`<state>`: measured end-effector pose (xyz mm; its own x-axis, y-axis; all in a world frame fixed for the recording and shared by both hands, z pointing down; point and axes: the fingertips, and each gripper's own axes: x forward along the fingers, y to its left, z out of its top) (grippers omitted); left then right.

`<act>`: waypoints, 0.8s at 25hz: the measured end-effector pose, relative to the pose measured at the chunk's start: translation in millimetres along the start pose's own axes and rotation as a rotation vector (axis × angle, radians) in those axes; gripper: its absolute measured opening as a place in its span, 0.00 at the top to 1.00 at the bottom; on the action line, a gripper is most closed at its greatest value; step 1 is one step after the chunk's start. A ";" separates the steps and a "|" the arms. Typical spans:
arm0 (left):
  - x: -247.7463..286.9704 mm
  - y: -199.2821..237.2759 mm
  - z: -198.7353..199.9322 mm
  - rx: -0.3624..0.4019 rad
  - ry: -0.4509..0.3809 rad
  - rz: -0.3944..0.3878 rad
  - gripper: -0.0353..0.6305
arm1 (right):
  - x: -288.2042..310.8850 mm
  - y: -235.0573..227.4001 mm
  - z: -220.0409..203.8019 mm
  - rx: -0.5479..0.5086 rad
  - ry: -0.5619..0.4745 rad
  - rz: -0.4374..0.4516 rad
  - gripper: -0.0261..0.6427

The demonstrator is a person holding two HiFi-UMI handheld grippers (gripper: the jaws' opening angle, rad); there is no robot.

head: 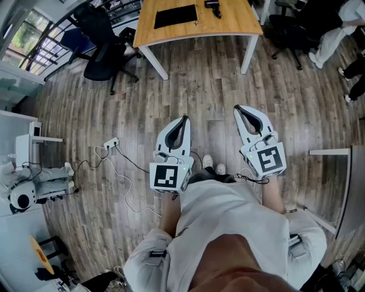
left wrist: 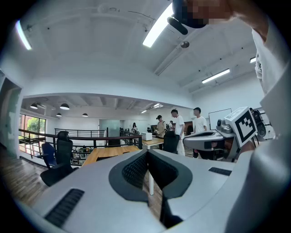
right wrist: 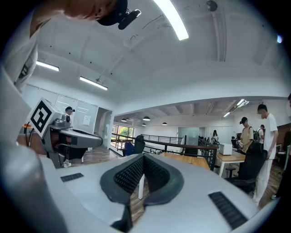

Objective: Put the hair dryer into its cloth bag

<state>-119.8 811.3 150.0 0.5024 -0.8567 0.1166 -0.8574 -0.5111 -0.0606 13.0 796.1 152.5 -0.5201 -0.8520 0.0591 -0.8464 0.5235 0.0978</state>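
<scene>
Here, a person [head: 228, 228] is facing a wooden table [head: 228, 28] at twelve o'clock. The left gripper [head: 183, 118] is pointing toward it, jaws pressed together on nothing. On the table, a black cloth bag [head: 175, 16] is lying at eleven o'clock, with a small dark object, likely the hair dryer [head: 213, 5], sitting beside it at twelve. The right gripper [head: 238, 108] is likewise closed and empty. Both are hanging well apart from the table; stepping closer and spreading the jaws first is looking wise.

bright ceiling strip lights [left wrist: 157, 32], fisheye-warped edges
</scene>
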 end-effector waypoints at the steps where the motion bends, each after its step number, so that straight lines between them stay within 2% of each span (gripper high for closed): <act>1: -1.3 -2.5 0.6 0.000 -0.002 -0.001 0.92 | -3.8 0.9 -1.0 -0.002 -0.006 0.006 0.93; 9: -4.8 -16.8 1.4 -0.011 -0.008 -0.025 0.92 | -22.8 1.9 -1.2 0.027 -0.025 -0.007 0.93; 20: 14.5 -19.1 6.0 -0.008 -0.026 -0.064 0.92 | -16.1 -7.0 -4.5 0.009 -0.016 -0.036 0.93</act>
<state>-95.4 808.2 146.9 0.5592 -0.8237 0.0939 -0.8240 -0.5647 -0.0463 27.8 806.1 155.3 -0.4911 -0.8702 0.0399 -0.8655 0.4926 0.0905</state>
